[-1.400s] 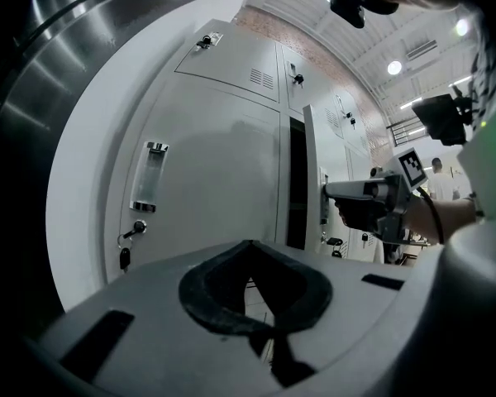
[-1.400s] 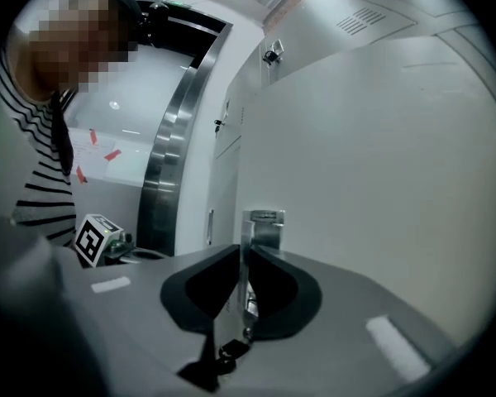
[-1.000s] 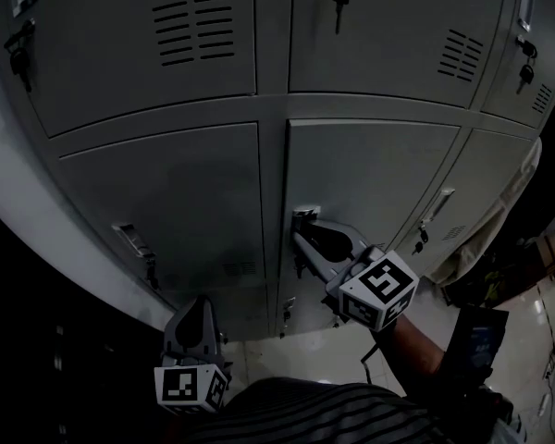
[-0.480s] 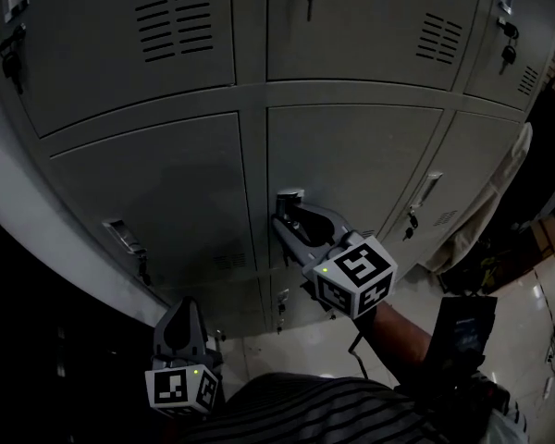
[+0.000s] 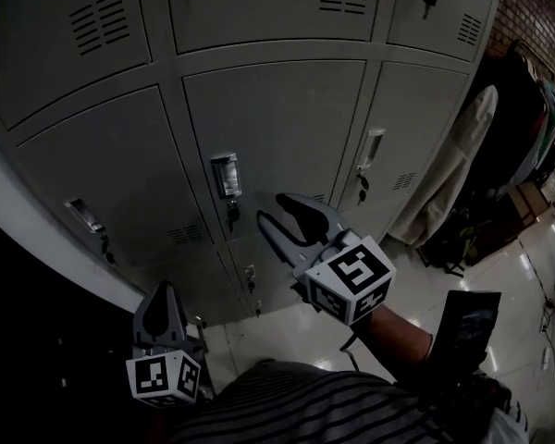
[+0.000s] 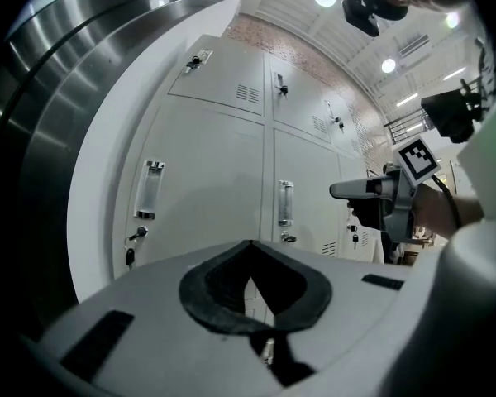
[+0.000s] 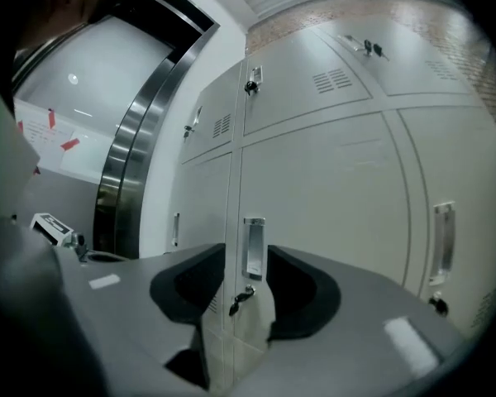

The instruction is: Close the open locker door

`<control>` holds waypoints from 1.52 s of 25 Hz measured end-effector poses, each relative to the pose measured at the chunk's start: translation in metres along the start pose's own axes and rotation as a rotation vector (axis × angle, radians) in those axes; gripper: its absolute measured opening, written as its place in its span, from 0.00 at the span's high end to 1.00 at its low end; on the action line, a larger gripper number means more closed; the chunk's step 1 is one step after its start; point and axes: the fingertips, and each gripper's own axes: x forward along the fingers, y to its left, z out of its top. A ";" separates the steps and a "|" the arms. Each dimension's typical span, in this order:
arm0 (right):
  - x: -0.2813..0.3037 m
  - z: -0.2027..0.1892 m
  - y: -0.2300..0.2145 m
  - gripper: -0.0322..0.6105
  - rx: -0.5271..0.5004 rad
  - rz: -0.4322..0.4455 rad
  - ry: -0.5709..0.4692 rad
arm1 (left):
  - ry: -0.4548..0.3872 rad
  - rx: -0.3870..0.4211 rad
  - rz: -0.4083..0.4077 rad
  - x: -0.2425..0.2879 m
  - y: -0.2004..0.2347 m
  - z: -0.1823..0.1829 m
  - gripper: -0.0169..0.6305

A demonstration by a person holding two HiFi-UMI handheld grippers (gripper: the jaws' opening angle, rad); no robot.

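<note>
The grey locker door in the middle column lies flush with its neighbours, its recessed handle on the left edge and a key hanging below. My right gripper hovers in front of the door, a little right of and below the handle, touching nothing. Its jaws are opening with nothing between them. In the right gripper view the handle and the key show through the gap, farther off. My left gripper hangs low at the left, shut and empty, its tips meeting.
More locker doors with handles and keys surround it. Clothes hang at the right over a glossy floor. A steel column stands left of the lockers. A striped shirt fills the bottom edge.
My right gripper has come off the door's handle, drawn back and spread its jaws. The lockers have slid left and down in the head view. The left gripper hardly moved.
</note>
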 end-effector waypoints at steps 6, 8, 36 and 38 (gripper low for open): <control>-0.099 -0.020 0.001 0.74 0.010 -0.039 0.033 | 0.007 0.006 -0.034 -0.039 -0.071 -0.006 0.97; -0.132 -0.026 0.002 0.75 0.018 -0.048 0.043 | 0.016 0.007 -0.046 -0.055 -0.096 -0.008 0.97; -0.236 -0.038 0.075 0.95 0.093 -0.114 0.043 | 0.011 0.036 -0.068 -0.158 -0.156 -0.002 0.97; -0.232 -0.042 0.083 0.95 0.107 -0.106 0.048 | 0.015 0.030 -0.071 -0.161 -0.154 -0.005 0.97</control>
